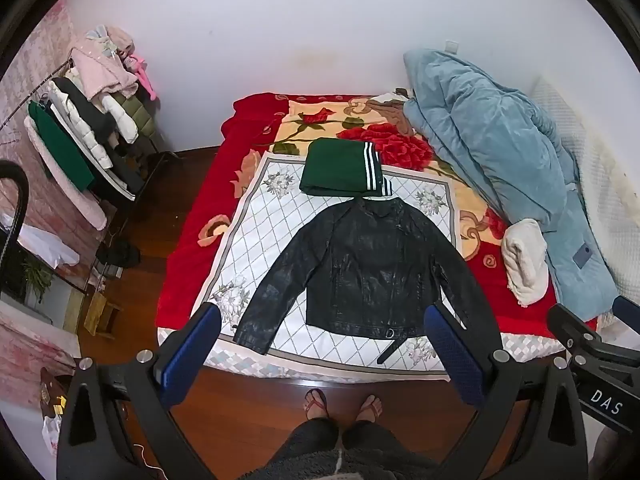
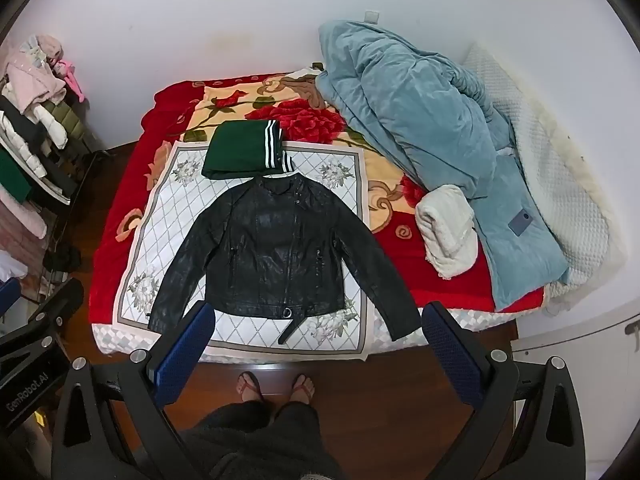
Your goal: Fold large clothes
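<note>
A black leather jacket (image 1: 368, 268) lies flat, front up, sleeves spread, on a white diamond-pattern cloth (image 1: 256, 232) on the bed; it also shows in the right wrist view (image 2: 276, 256). A folded green garment with white stripes (image 1: 340, 168) lies just beyond its collar and shows in the right wrist view too (image 2: 244, 152). My left gripper (image 1: 324, 320) is open and empty, held in the air above the bed's near edge. My right gripper (image 2: 320, 318) is open and empty, also held high over the near edge. Neither touches the jacket.
A red floral blanket (image 1: 192, 208) covers the bed. A blue quilt (image 1: 500, 152) and a white fleece bundle (image 1: 524, 260) lie at the right. A loaded clothes rack (image 1: 88, 128) stands at the left. The person's sandalled feet (image 1: 344, 404) stand on the wooden floor.
</note>
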`<act>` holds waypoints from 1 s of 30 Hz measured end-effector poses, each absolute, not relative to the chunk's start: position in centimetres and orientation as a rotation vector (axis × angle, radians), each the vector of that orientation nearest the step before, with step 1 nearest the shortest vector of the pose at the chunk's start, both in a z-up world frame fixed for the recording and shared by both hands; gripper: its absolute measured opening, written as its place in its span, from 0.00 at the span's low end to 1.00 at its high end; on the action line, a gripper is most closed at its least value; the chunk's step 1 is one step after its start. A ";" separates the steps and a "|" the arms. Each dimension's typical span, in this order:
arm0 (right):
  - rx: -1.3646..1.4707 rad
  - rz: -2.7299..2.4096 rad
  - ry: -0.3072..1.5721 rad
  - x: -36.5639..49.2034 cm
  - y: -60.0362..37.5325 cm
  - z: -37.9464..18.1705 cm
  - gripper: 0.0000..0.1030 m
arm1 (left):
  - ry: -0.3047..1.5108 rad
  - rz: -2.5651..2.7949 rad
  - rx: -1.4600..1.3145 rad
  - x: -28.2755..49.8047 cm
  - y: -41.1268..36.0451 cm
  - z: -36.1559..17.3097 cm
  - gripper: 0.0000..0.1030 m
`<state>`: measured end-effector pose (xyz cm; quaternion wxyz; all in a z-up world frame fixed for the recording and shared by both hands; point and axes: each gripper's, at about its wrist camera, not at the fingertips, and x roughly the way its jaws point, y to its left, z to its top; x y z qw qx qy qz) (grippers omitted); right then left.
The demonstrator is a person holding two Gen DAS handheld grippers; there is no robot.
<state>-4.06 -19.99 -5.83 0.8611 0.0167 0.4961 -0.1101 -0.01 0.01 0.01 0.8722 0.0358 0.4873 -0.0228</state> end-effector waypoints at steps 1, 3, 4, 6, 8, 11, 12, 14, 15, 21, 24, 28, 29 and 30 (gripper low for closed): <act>0.038 -0.229 1.040 -4.1 -20.0 -5.8 1.00 | 1.018 -0.047 0.077 0.0 0.0 0.0 1.00; 0.036 -0.229 1.044 -4.2 -19.9 -5.8 1.00 | 1.017 -0.045 0.078 0.0 0.0 0.0 1.00; 0.032 -0.231 1.046 -4.2 -19.8 -5.8 1.00 | 1.016 -0.044 0.079 0.0 0.0 0.0 1.00; 0.031 -0.234 1.043 -4.2 -19.8 -5.9 1.00 | 1.016 -0.042 0.079 0.0 0.1 0.0 1.00; 0.032 -0.233 1.042 -4.3 -19.8 -5.9 1.00 | 1.017 -0.041 0.081 0.0 0.0 0.0 1.00; 0.027 -0.234 1.040 -4.4 -19.7 -5.9 1.00 | 1.018 -0.040 0.081 0.1 0.0 0.0 1.00; 0.029 -0.233 1.040 -4.4 -19.8 -5.9 1.00 | 1.018 -0.039 0.081 0.2 0.0 0.0 1.00; 0.029 -0.233 1.040 -4.5 -19.9 -6.0 1.00 | 1.014 -0.040 0.081 0.0 0.0 0.0 1.00; 0.029 -0.232 1.040 -4.5 -19.9 -6.1 1.00 | 1.013 -0.039 0.081 0.1 0.0 0.0 1.00; 0.023 -0.235 1.036 -4.4 -19.4 -5.6 1.00 | 1.015 -0.040 0.074 0.1 0.4 1.4 1.00; 0.024 -0.236 1.035 -3.6 -18.9 -5.5 1.00 | 1.012 -0.042 0.073 0.0 0.4 1.4 1.00; 0.023 -0.235 1.036 -3.4 -19.1 -5.3 1.00 | 1.009 -0.040 0.075 0.2 0.4 1.2 1.00; 0.023 -0.235 1.035 -3.5 -19.1 -5.3 1.00 | 1.008 -0.041 0.074 0.2 0.4 1.4 1.00; 0.021 -0.236 1.034 -3.4 -19.1 -5.2 1.00 | 1.008 -0.042 0.073 0.3 0.4 1.5 1.00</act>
